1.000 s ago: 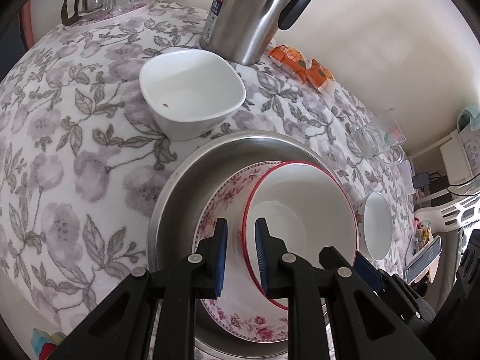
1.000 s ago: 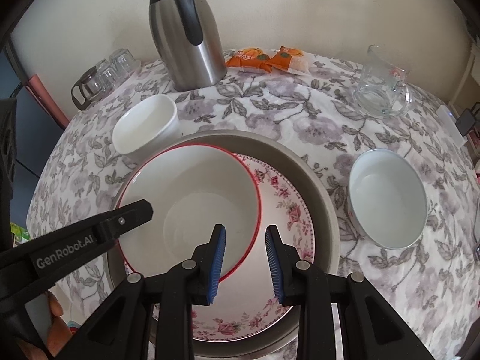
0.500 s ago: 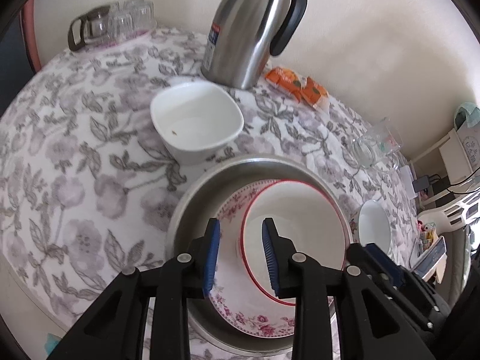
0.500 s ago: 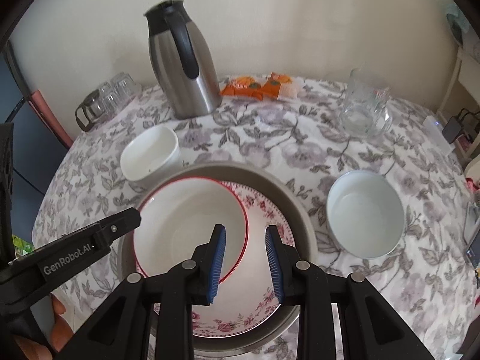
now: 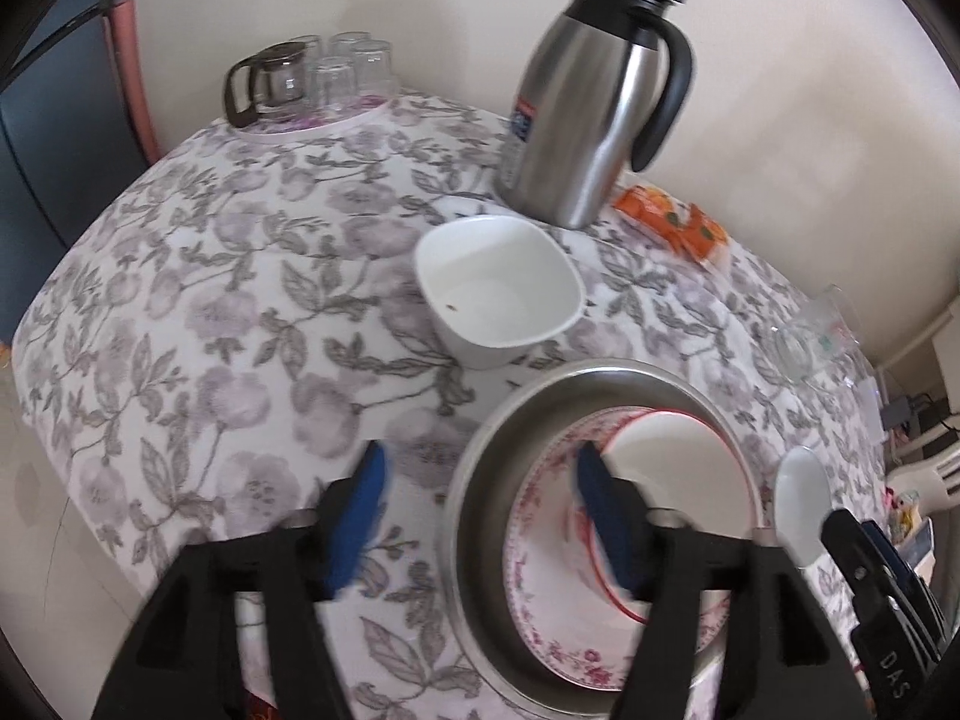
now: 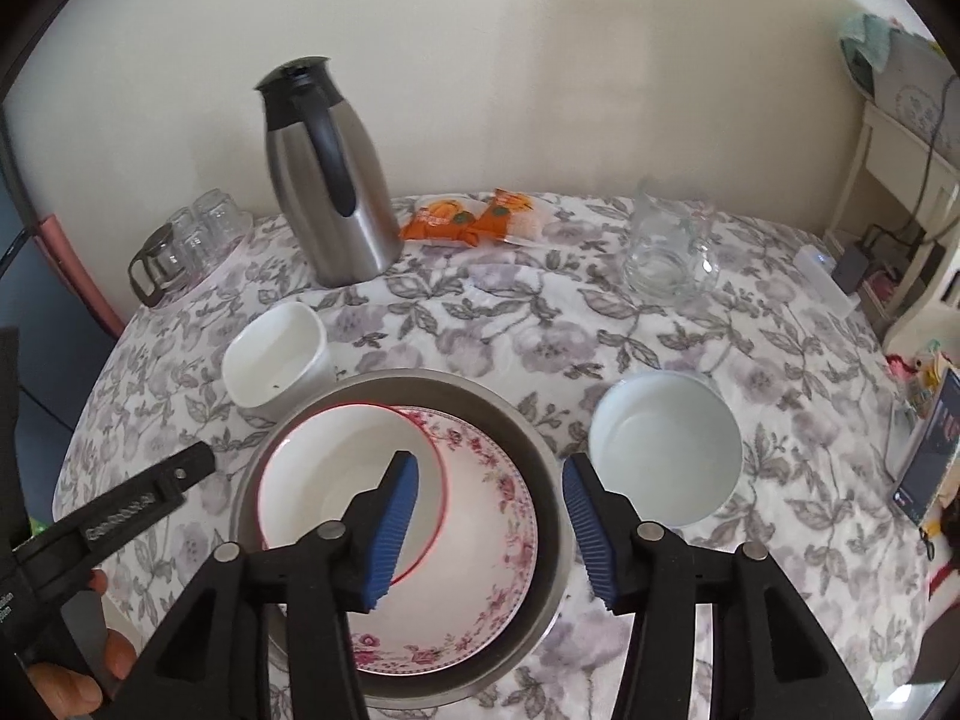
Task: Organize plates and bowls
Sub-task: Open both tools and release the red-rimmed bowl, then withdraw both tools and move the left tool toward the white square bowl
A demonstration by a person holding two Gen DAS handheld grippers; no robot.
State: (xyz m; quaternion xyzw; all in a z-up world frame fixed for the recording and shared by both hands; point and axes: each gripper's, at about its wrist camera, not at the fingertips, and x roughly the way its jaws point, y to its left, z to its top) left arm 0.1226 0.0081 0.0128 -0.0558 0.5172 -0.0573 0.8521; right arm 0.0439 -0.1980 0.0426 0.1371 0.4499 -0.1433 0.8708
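Observation:
A red-rimmed white bowl (image 6: 336,480) lies in a pink-flowered plate (image 6: 480,546), both inside a steel basin (image 6: 540,450) on the floral tablecloth. My right gripper (image 6: 489,516) hovers above the basin's right side, its jaws opening with nothing between them. A square white bowl (image 6: 276,363) sits just beyond the basin at the left, and a round white bowl (image 6: 663,450) at its right. In the left wrist view my left gripper (image 5: 480,510) is above the basin's left rim (image 5: 474,480), jaws opening and empty; the square white bowl (image 5: 498,294) lies ahead of it.
A steel thermos jug (image 6: 330,180) stands at the back, orange snack packets (image 6: 468,219) beside it. Glasses and a small glass pot (image 6: 180,246) sit at the far left, a clear glass jug (image 6: 669,252) at the far right. A phone (image 6: 927,468) lies at the right edge.
Both grippers have risen away from the stacked bowl and plate and their jaws have spread apart. The red-rimmed bowl stays in the flowered plate inside the basin.

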